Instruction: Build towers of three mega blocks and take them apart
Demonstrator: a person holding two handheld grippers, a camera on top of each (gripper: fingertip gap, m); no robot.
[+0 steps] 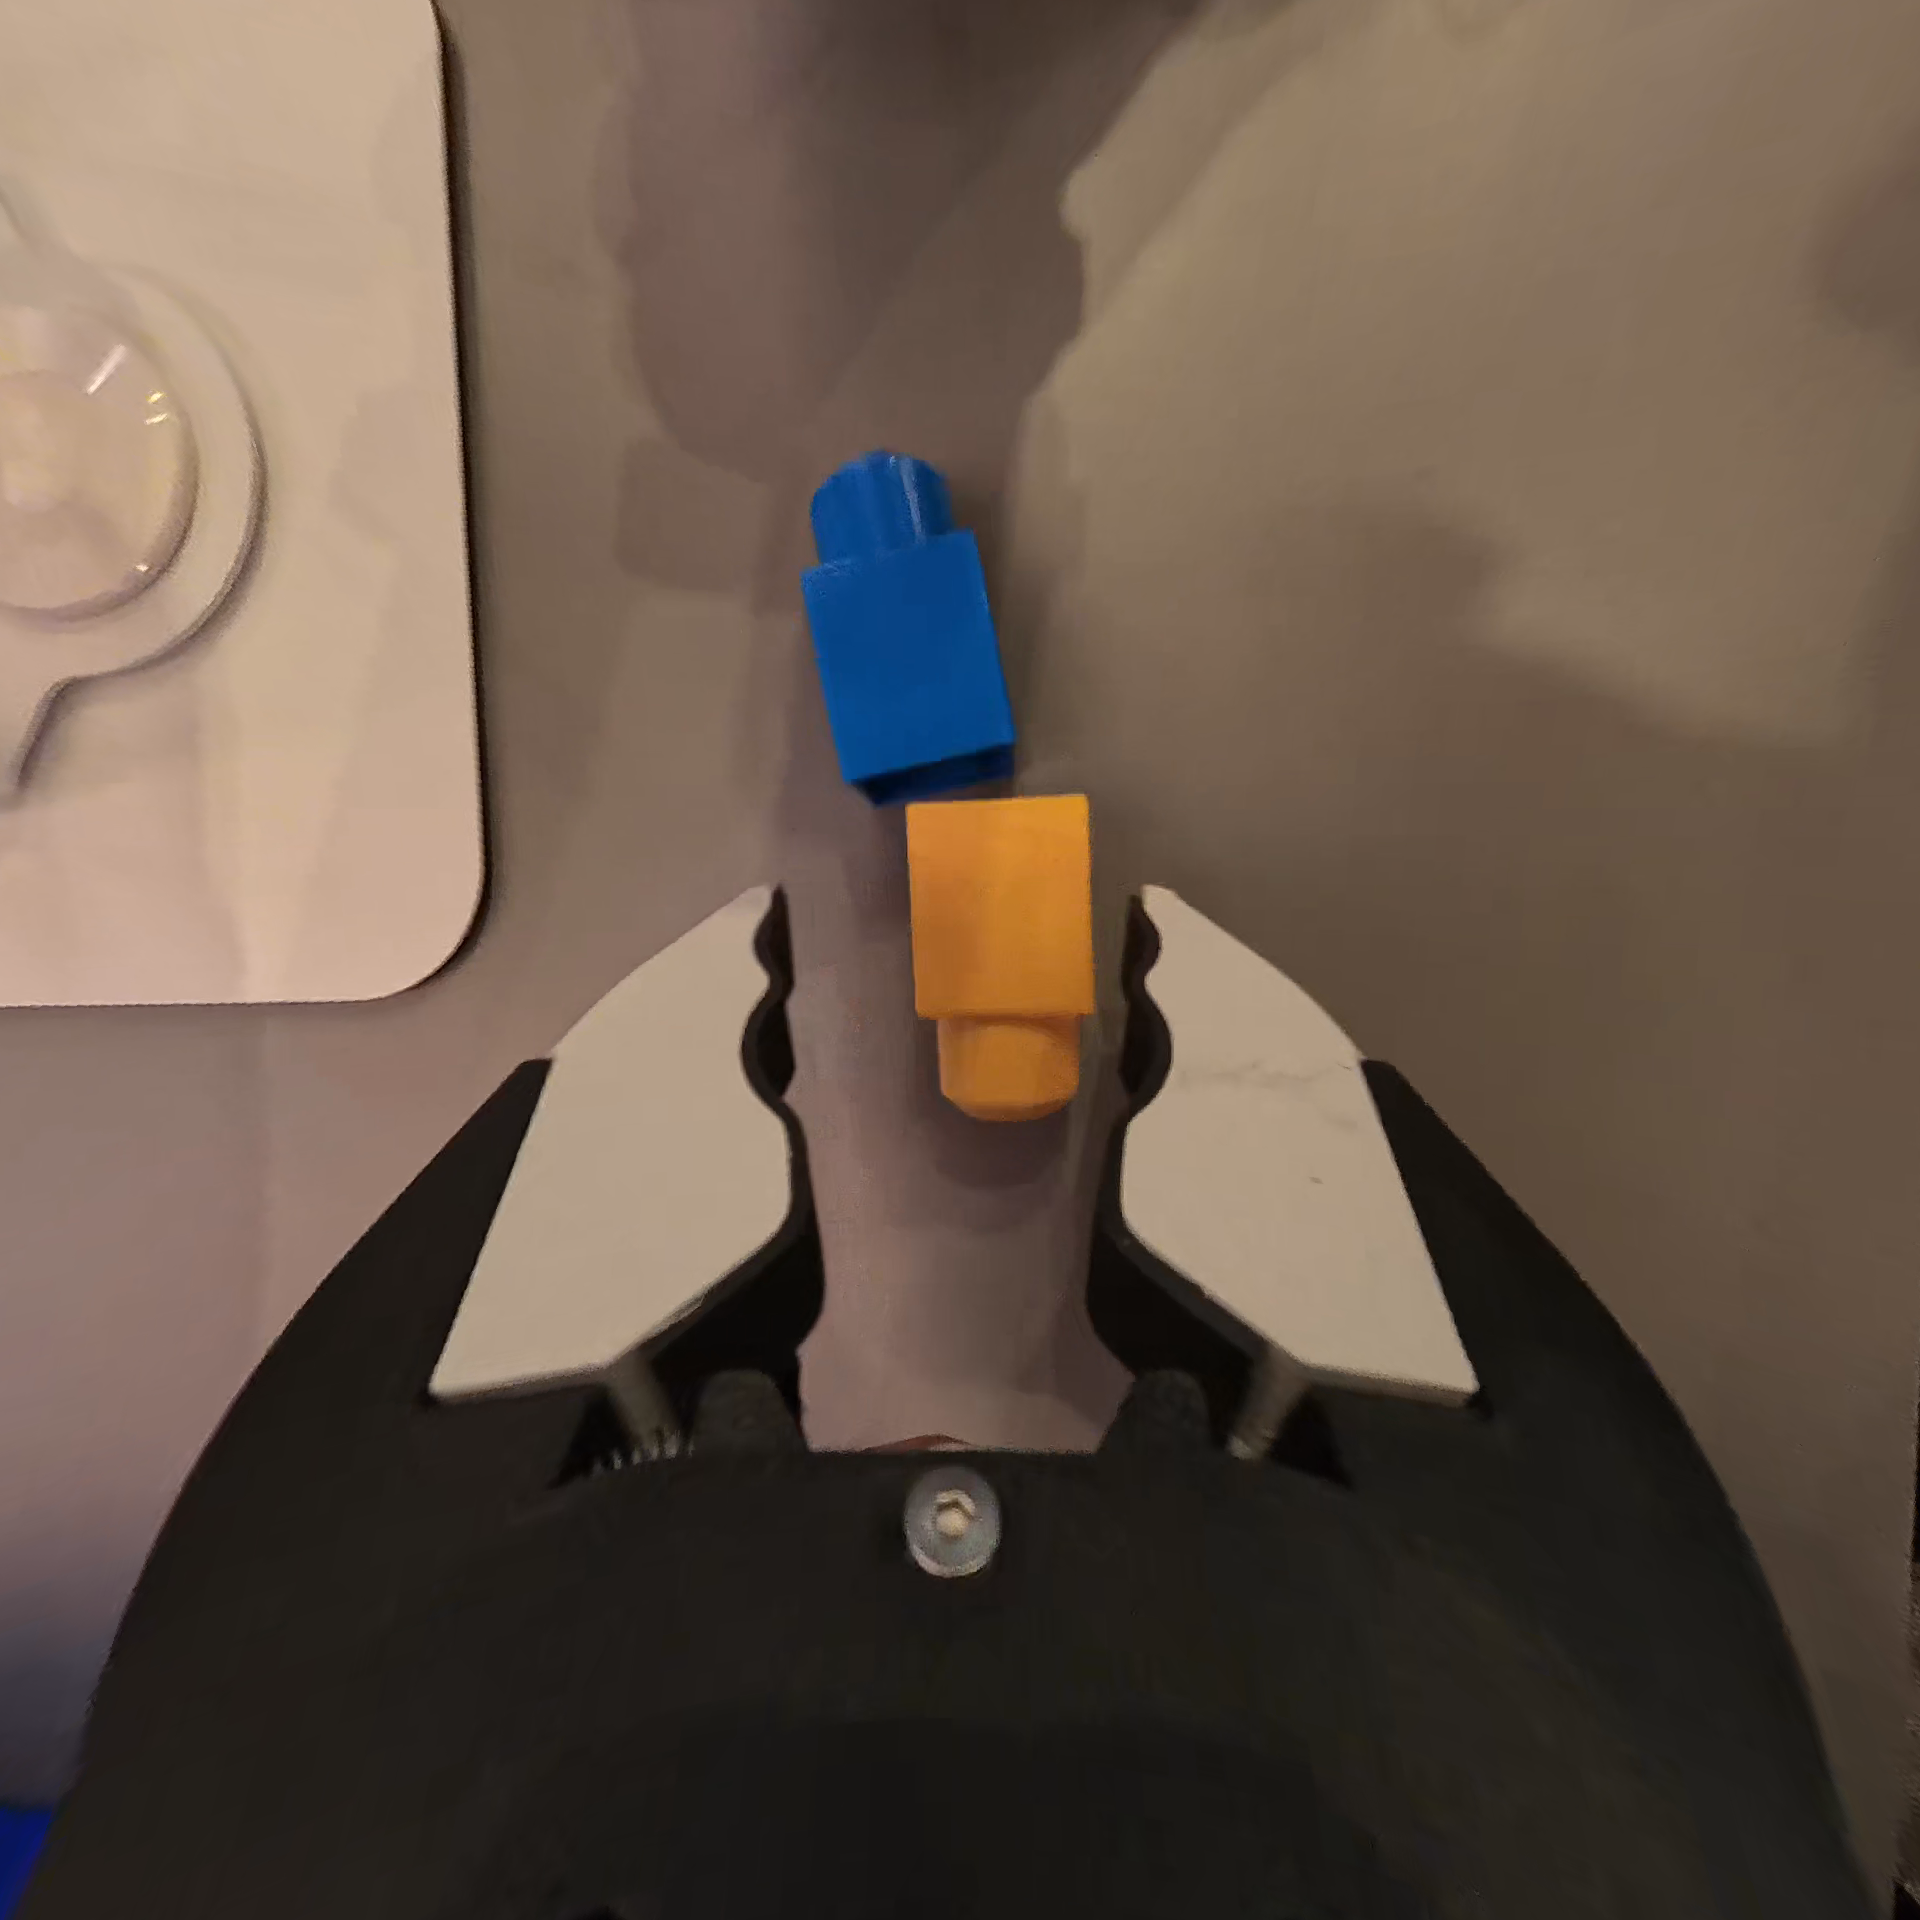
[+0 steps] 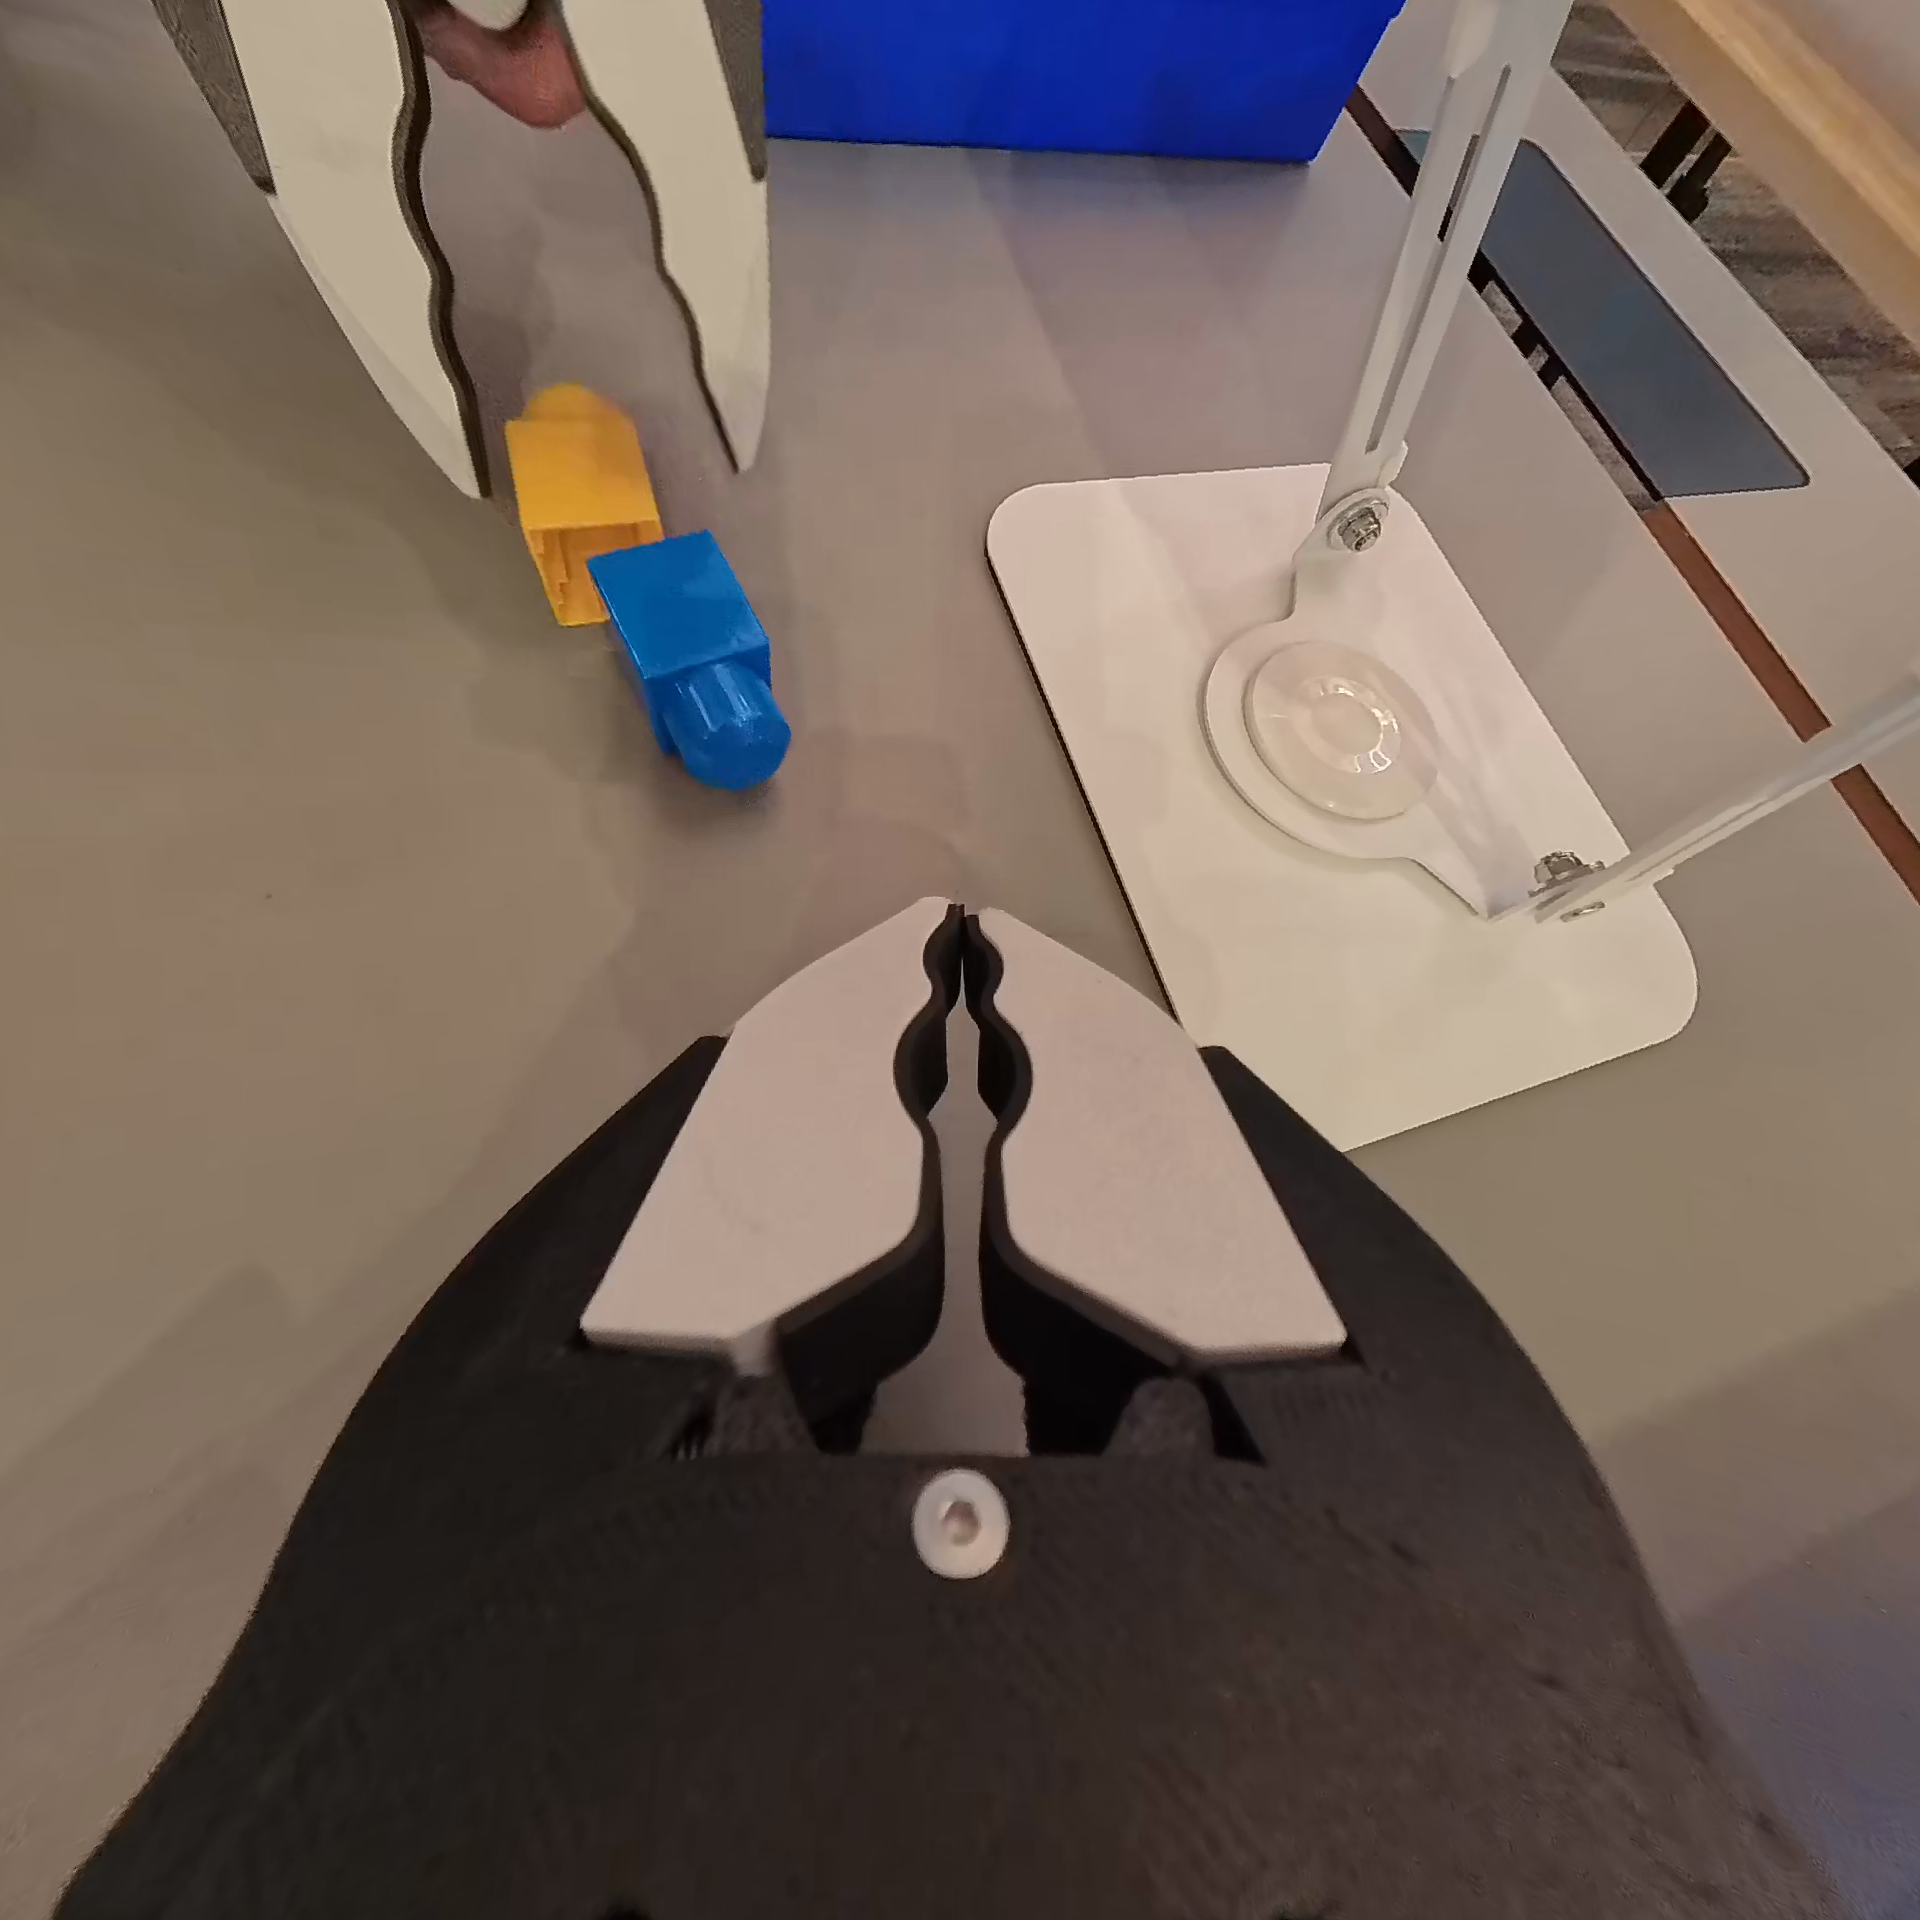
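The left wrist view looks steeply down, close over the grey tabletop [image 1: 1455, 935]. The right wrist view sits farther back, facing the opposite way. Both share the small blue plastic block [image 1: 904, 644] [image 2: 686, 634], the orange plastic block [image 1: 1003, 935] [image 2: 582, 499] and the white rounded base plate [image 1: 229, 727] [image 2: 1351, 831].

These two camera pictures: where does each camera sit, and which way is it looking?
Left wrist view: sits on the left tongs, looking down at a grey table; its open fingers flank an orange plastic block without touching it.
Right wrist view: sits on the shut right tongs, facing across the table toward the left tongs.
Shared: orange block, blue plastic block, white stand base plate.
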